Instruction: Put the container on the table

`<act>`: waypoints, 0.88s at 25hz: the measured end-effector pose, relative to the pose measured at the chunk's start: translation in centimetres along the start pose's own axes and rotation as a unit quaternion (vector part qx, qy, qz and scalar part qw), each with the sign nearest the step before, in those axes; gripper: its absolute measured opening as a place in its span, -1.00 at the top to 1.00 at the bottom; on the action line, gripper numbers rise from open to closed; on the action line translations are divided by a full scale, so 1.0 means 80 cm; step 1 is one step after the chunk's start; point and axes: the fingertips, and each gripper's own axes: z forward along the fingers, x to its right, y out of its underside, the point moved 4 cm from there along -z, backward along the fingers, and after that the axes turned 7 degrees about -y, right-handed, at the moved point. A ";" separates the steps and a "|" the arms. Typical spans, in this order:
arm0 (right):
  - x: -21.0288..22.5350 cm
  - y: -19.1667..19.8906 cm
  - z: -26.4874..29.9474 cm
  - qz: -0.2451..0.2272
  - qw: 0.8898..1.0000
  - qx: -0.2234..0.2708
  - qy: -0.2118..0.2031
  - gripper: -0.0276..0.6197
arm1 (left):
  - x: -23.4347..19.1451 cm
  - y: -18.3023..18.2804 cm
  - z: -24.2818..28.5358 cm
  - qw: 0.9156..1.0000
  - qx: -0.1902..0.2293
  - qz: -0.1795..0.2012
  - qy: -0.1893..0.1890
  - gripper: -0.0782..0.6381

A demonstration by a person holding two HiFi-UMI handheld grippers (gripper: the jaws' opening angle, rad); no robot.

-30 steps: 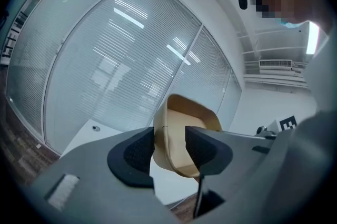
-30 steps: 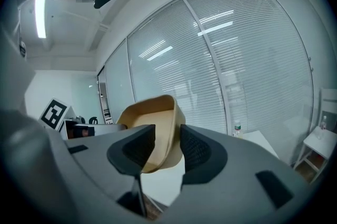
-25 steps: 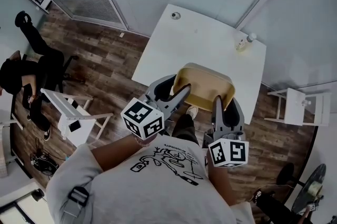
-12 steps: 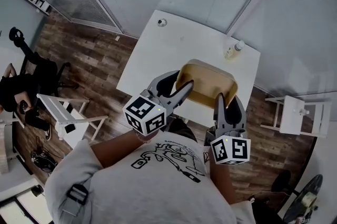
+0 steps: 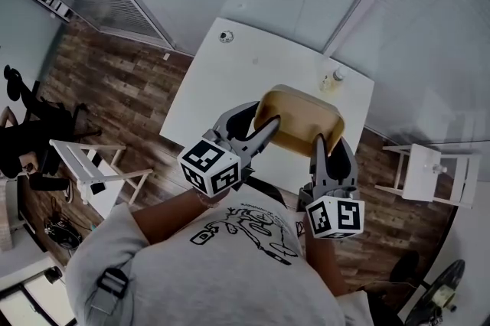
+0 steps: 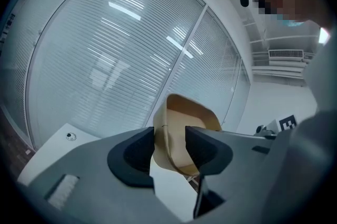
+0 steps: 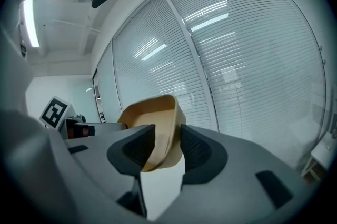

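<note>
A tan, tub-shaped container (image 5: 298,119) hangs in the air over the near edge of the white table (image 5: 230,87), held between both grippers. My left gripper (image 5: 266,129) is shut on the container's left wall (image 6: 167,139); the jaws pinch the rim from inside and outside. My right gripper (image 5: 325,142) is shut on the right wall (image 7: 167,136) the same way. The tub is empty and open side up. In the right gripper view the left gripper's marker cube (image 7: 54,111) shows beyond the tub.
A small bottle (image 5: 331,79) stands at the table's far right corner and a small round object (image 5: 225,36) at the far left corner. A white stand (image 5: 425,171) is at the right, white stools (image 5: 84,164) and a seated person (image 5: 31,129) at the left. Glass walls with blinds lie behind.
Both grippers and the container have advanced toward the table; the tub now overlaps the table's near edge more. The grip on both walls is unchanged.
</note>
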 end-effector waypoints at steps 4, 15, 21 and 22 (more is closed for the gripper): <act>-0.005 0.002 0.021 -0.002 1.000 -0.004 -0.003 0.54 | -0.022 -0.006 0.005 1.000 -0.001 -0.003 -0.002 0.31; -0.034 0.002 0.086 -0.001 1.000 -0.010 0.013 0.54 | -0.089 -0.033 0.010 1.000 -0.009 -0.007 0.009 0.31; -0.035 0.007 0.102 -0.002 1.000 -0.018 0.020 0.54 | -0.106 -0.034 0.018 1.000 -0.017 -0.010 0.015 0.31; -0.036 0.010 0.103 -0.001 1.000 -0.020 0.022 0.54 | -0.109 -0.031 0.018 1.000 -0.019 -0.009 0.015 0.31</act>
